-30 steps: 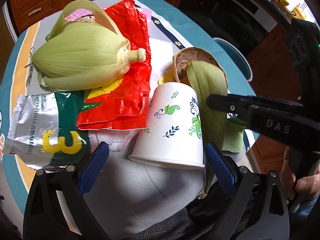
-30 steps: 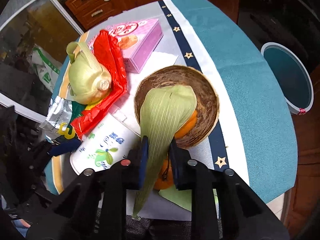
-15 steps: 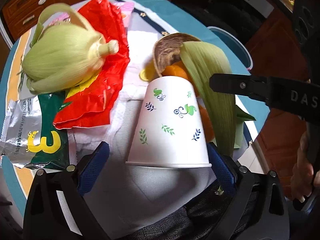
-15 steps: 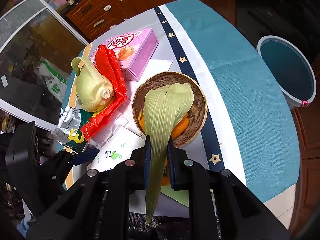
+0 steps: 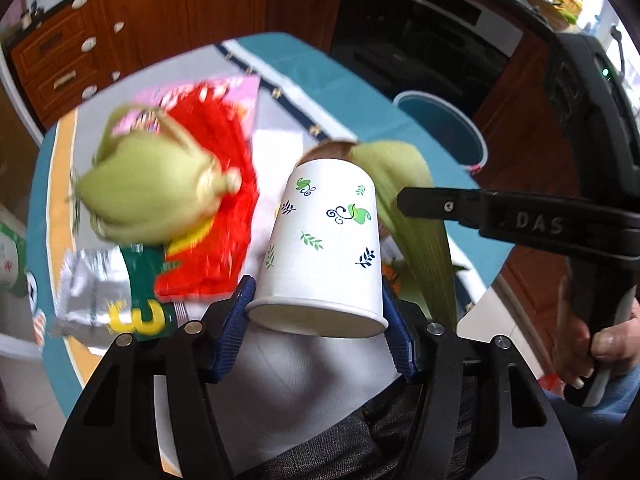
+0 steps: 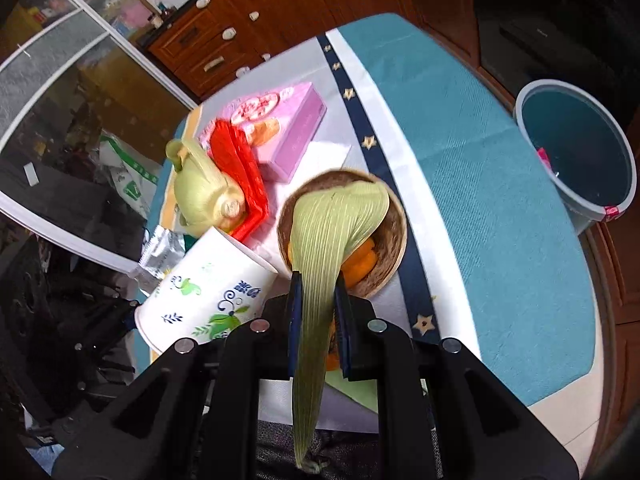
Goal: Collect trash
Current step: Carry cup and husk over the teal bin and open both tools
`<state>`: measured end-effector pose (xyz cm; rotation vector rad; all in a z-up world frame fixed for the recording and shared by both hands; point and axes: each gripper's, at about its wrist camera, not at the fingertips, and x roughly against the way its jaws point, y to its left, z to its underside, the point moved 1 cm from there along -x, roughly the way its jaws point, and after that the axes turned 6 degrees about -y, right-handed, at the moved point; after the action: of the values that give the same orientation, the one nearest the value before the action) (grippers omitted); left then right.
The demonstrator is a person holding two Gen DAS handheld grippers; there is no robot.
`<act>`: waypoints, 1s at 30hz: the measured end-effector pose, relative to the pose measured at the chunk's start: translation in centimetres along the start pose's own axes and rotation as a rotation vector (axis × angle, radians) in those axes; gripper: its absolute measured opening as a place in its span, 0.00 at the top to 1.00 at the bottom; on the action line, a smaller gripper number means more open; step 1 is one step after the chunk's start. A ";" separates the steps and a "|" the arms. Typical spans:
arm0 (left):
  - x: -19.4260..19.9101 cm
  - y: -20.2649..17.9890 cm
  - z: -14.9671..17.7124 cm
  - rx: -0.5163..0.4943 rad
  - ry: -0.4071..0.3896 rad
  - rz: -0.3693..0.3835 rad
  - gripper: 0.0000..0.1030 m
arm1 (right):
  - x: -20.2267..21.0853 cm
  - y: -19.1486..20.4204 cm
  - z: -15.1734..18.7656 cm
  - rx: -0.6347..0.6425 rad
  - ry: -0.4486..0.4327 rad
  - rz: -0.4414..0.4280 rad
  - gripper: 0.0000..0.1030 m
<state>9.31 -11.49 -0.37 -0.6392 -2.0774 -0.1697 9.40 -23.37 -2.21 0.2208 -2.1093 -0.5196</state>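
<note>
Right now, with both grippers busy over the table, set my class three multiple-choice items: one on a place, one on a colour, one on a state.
1. Where is the bin?
A. on the table
B. on the floor beside the table
C. inside the bowl

2. What colour is the flat box?
A. pink
B. black
C. brown

3. How is the corn husk leaf held?
A. lying free
B. taped down
C. pinched in the right gripper

Key: 1 B, it stands below the table's edge. 2 A, lid and sides are pink. 3 C, both pads press it.

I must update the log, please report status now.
Left gripper closing on paper cup. Right gripper shut on corn husk. Bin beyond table edge, path looks free.
</note>
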 end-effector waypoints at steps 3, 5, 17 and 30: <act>0.0 -1.3 -2.0 -0.033 -0.003 0.008 0.40 | 1.0 -0.8 -0.7 -0.014 -0.031 -0.010 0.86; -0.4 -2.6 -3.7 -0.069 -0.006 0.009 0.40 | 2.1 -1.9 -1.5 -0.033 -0.062 -0.010 0.86; -7.2 -12.3 -13.3 -0.231 0.056 0.108 0.39 | 8.0 -14.4 -6.4 -0.210 -0.218 0.074 0.87; -17.8 -18.2 -18.6 -0.262 0.150 0.139 0.39 | 5.0 -27.8 -6.7 -0.407 -0.188 0.135 0.91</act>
<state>21.84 -40.42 -2.18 -0.8984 -1.8746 -0.4026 11.01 -51.92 -7.53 -0.2095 -2.1248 -0.8998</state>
